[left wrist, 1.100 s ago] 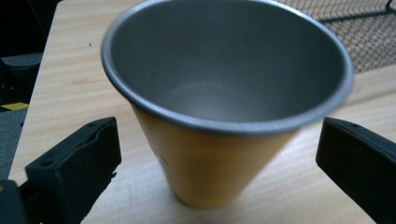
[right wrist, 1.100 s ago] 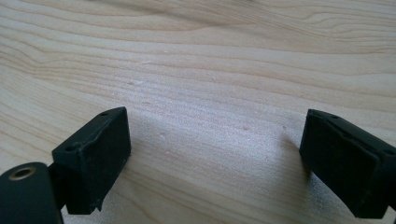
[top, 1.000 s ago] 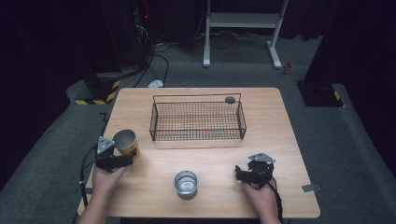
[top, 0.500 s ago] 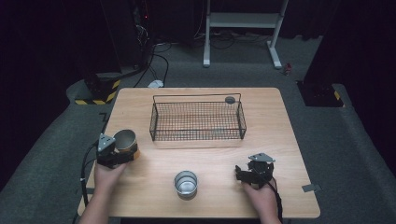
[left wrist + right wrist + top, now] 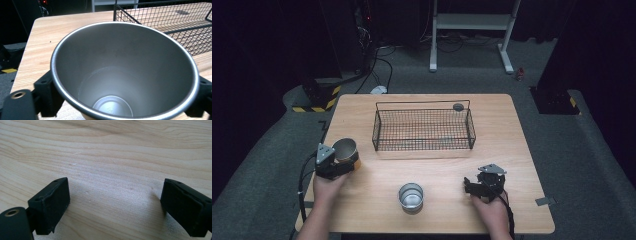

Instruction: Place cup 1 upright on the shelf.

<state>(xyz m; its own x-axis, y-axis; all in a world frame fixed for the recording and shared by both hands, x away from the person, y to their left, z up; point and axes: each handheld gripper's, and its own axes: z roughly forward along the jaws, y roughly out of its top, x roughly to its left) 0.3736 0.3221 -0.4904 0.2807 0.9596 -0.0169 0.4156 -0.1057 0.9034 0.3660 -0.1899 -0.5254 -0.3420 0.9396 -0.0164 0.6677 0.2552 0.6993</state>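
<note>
- The left gripper (image 5: 343, 161) has just been closing its jaws, and they now clamp the cup (image 5: 125, 72) from both sides; in the left gripper view the black pads sit against its rim left and right.
- That cup stands near the table's (image 5: 512, 150) left edge, well apart from the basket (image 5: 424, 129). I'd say the grasp is made and the lift and carry are left.
- A second cup (image 5: 411, 196) stands untouched at the front middle.
- The basket looks empty of cups, so nothing is stowed yet, if that is the aim.
- The right gripper (image 5: 472, 186) rests on bare wood, jaws apart, holding nothing.
</note>
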